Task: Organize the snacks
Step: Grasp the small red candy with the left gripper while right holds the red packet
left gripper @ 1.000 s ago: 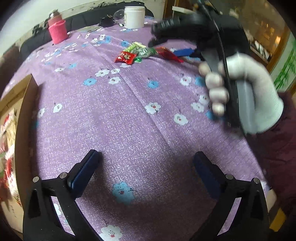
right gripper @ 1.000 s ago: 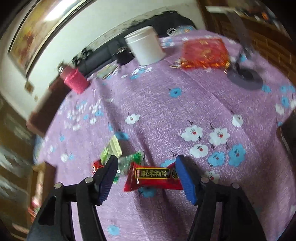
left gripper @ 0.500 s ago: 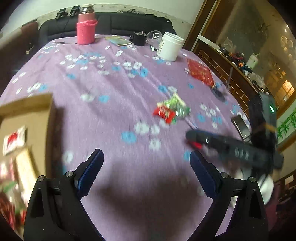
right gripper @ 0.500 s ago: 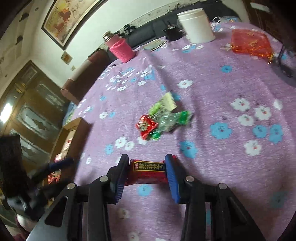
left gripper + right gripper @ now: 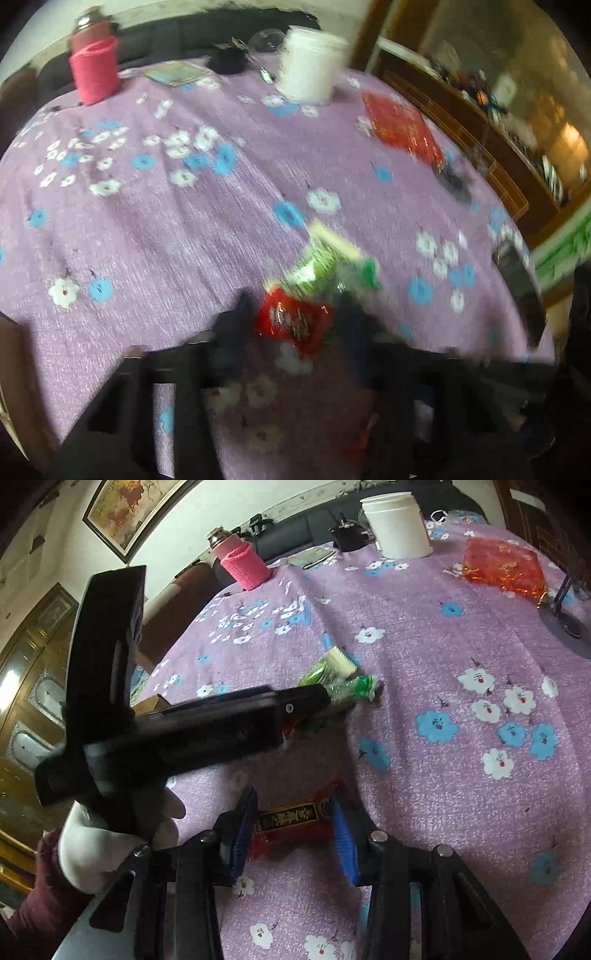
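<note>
On the purple flowered cloth lies a small pile of snacks: a red packet [image 5: 295, 321] and green packets [image 5: 325, 262] just behind it. My left gripper [image 5: 295, 314] is blurred; its jaws are closing, and the red packet sits between its fingers with both pads touching it. In the right wrist view the left gripper [image 5: 314, 698] reaches over the green packets [image 5: 332, 675], held by a white-gloved hand [image 5: 92, 849]. My right gripper [image 5: 291, 805] is shut on a red bar packet with a gold label [image 5: 288, 819], just above the cloth.
A pink-sleeved bottle [image 5: 96, 70], a white jar [image 5: 310, 70] and a red bag [image 5: 402, 129] stand at the far side. A phone [image 5: 517, 273] lies at the right edge. A cardboard box [image 5: 155, 701] sits left of the table, a black stand base [image 5: 569, 627] on the right.
My left gripper has swept across to the snack pile and its wide jaws have narrowed around the red packet. My right gripper closed on the red bar packet and then stayed put.
</note>
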The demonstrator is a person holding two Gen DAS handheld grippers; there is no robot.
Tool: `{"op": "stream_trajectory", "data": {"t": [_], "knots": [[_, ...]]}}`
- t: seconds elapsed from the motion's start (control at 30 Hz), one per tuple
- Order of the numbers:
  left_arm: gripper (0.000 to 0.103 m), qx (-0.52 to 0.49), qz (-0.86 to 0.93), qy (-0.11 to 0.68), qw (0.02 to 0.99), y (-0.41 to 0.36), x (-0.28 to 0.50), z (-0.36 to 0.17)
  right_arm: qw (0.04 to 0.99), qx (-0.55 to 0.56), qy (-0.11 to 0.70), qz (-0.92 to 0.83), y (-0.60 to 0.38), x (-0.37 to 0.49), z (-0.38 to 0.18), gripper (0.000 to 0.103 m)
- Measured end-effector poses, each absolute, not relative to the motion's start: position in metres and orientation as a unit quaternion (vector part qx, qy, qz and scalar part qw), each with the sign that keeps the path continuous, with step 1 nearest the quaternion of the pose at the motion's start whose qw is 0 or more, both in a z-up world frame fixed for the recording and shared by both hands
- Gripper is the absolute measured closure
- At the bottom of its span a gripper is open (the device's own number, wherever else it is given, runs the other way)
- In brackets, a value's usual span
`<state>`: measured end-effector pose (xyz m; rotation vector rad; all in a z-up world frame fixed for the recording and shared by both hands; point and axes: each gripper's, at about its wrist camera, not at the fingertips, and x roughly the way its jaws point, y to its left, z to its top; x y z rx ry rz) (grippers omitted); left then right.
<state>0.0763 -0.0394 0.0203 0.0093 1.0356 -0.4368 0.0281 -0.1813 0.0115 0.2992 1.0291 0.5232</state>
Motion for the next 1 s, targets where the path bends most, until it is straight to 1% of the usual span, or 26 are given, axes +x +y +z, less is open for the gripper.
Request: {"op": "stream_trajectory", "data": {"t": [0.07,0.1,0.27,0.37,0.43,0.47,0.53,0.73,0.8,0.87,0.9,0.93,0.97,1.0], "knots": [[0.075,0.012,-0.207,0.496,0.843,-0.033,0.067,0.020,0.825,0.142,0.487,0.250,-0.181,0.028,0.011,0.059],[0.076,0.015,-0.206,0.498,0.842,-0.028,0.062,0.020,0.824,0.138,0.488,0.253,-0.180,0.028,0.011,0.059],[0.077,-0.012,-0.206,0.497,0.843,0.008,0.035,0.023,0.818,0.113,0.489,0.283,-0.161,0.022,0.012,0.058],[0.077,-0.058,-0.215,0.493,0.841,0.026,0.026,0.030,0.819,0.100,0.486,0.289,-0.153,0.021,0.012,0.047],[0.077,-0.086,-0.211,0.491,0.841,0.039,0.022,0.034,0.819,0.097,0.481,0.299,-0.148,0.019,0.013,0.033],[0.076,-0.103,-0.209,0.489,0.841,0.047,0.021,0.036,0.819,0.095,0.479,0.302,-0.146,0.018,0.013,0.030],[0.076,-0.123,-0.206,0.488,0.839,0.056,0.020,0.038,0.823,0.082,0.475,0.300,-0.141,0.016,0.013,0.027],[0.075,-0.144,-0.195,0.510,0.825,0.054,0.026,0.029,0.835,0.043,0.467,0.288,-0.131,0.007,0.015,0.026],[0.075,-0.140,-0.203,0.509,0.825,0.045,0.029,0.026,0.842,0.015,0.461,0.279,-0.124,0.004,0.014,0.027],[0.075,-0.128,-0.208,0.511,0.824,0.030,0.033,0.023,0.852,-0.014,0.454,0.259,-0.120,0.001,0.014,0.044],[0.075,-0.121,-0.208,0.513,0.824,0.026,0.035,0.022,0.856,-0.024,0.452,0.249,-0.120,0.001,0.014,0.056],[0.075,-0.109,-0.207,0.514,0.825,0.020,0.036,0.020,0.856,-0.018,0.453,0.251,-0.121,0.002,0.014,0.057],[0.071,-0.088,-0.203,0.507,0.833,0.013,0.036,0.020,0.855,-0.009,0.454,0.252,-0.124,0.003,0.014,0.058],[0.071,-0.057,-0.201,0.500,0.841,0.005,0.034,0.021,0.854,-0.005,0.454,0.253,-0.126,0.004,0.015,0.059]]}}
